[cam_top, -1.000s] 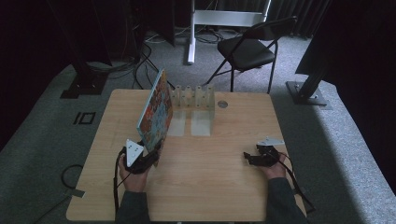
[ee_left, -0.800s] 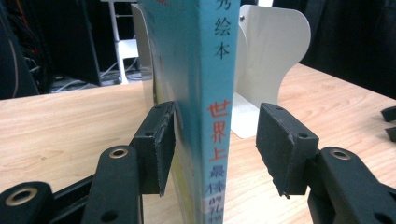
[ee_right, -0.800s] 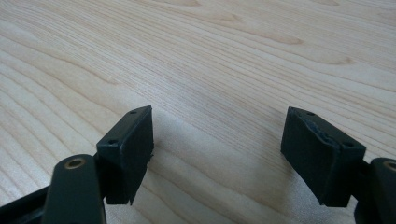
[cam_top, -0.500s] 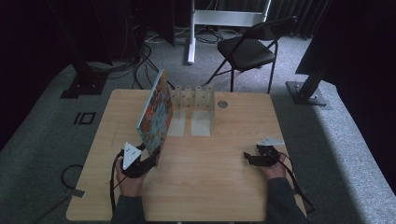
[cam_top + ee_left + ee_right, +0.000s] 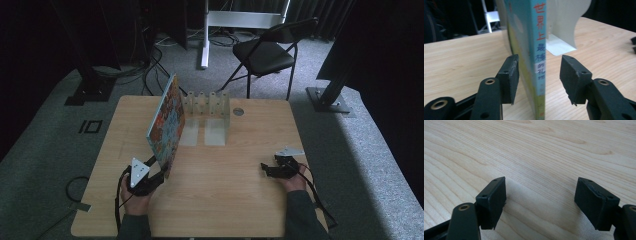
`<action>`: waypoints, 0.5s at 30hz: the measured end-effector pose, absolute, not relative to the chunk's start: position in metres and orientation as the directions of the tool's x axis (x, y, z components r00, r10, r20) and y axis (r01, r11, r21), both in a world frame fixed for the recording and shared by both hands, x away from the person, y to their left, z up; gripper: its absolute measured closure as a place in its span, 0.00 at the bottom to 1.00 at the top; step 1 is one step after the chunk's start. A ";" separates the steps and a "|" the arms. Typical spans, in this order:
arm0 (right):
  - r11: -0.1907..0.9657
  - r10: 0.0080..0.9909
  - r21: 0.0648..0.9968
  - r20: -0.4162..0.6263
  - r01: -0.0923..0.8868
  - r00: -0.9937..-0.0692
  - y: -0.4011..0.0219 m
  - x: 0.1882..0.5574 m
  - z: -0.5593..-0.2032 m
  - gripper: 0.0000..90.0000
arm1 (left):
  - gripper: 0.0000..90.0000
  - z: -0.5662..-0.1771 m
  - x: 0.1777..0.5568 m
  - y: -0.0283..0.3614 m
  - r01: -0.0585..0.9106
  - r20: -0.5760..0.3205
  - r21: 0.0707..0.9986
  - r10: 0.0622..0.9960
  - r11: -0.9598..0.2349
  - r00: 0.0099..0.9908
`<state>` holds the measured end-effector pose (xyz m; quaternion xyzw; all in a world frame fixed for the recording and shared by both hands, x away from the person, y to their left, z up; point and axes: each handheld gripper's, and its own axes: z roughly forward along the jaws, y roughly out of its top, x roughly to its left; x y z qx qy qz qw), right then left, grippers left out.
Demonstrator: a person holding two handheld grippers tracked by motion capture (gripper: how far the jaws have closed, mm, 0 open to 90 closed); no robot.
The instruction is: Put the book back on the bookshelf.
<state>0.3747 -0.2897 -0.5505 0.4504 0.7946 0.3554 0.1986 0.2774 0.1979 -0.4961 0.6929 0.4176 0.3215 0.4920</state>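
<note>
Pale wood table (image 5: 225, 200) on grey carpet (image 5: 45, 145), dark room, black folding chair (image 5: 267, 52) behind, left gripper (image 5: 539, 77) jaws just closing around upright book (image 5: 534, 50), one pad touching, other apart, right gripper (image 5: 540, 202) open over bare tabletop.

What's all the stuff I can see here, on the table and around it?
Book: one, colourful cover, light-blue spine, upright on the table's left half, between the left gripper's jaws.
Rack: one, whitish, with dividers, at the far edge.
Table: one, light wood.
Chair: one, black, folding, behind the table.
Left gripper: one, black, jaws just closing, a gap on one side of the book.
Right gripper: one, black, open, at the table's right.
</note>
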 end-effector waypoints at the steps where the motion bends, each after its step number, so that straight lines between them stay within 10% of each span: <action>1: 0.342 0.857 0.744 0.005 0.575 -0.515 -0.290 0.375 -0.550 0.28 | 0.57 -0.496 0.277 0.198 0.262 0.035 0.950 0.895 -0.167 0.444; 15: 0.341 0.857 0.744 0.005 0.575 -0.515 -0.290 0.375 -0.550 0.28 | 0.61 -0.502 0.268 0.204 0.286 0.043 0.941 0.904 -0.180 0.425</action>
